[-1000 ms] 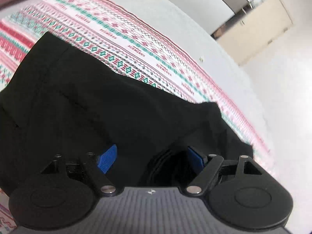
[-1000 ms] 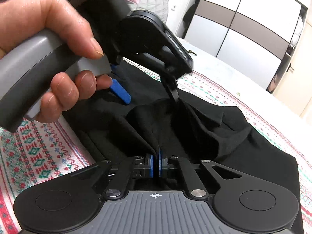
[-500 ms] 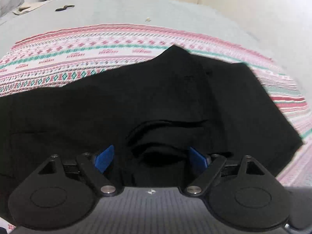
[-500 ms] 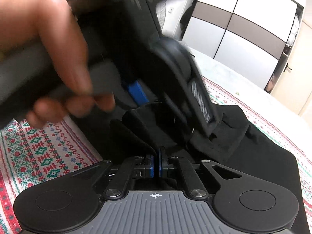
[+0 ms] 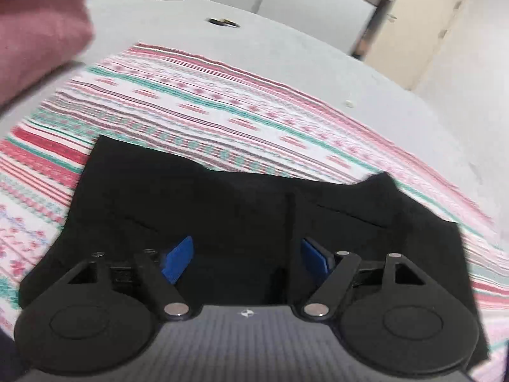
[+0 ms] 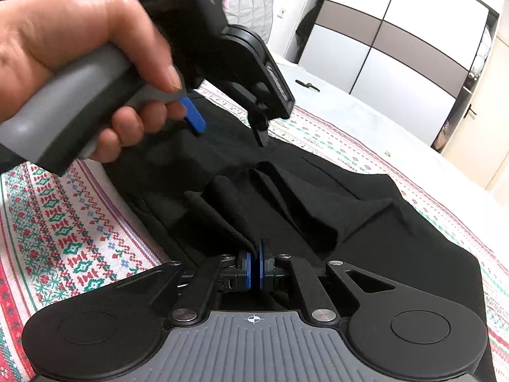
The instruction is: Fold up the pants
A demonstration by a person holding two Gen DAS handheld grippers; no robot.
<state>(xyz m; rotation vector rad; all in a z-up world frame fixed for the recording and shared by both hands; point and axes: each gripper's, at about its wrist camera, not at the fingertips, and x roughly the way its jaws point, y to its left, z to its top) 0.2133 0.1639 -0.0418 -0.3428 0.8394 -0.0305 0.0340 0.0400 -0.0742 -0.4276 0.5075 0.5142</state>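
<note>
Black pants (image 5: 254,203) lie spread on a patterned cloth (image 5: 206,105) on the bed. My left gripper (image 5: 246,248) hovers over them, jaws wide and closing, with nothing pressed between the blue pads (image 5: 178,258). In the right wrist view a hand (image 6: 63,41) holds the left gripper (image 6: 227,127) a little above the pants (image 6: 350,222). My right gripper (image 6: 253,264) is shut on a raised fold of the black fabric, which rises in ridges from its pads.
The patterned cloth (image 6: 63,222) covers a grey bed sheet (image 5: 286,47). A pink blanket (image 5: 38,31) lies at the far left. A small dark object (image 6: 307,85) rests on the sheet beyond the pants. A wardrobe (image 6: 397,47) stands behind the bed.
The left gripper swung about over the pants, rolled, and now sits clear above the fabric. The right gripper kept still, holding the same fold.
</note>
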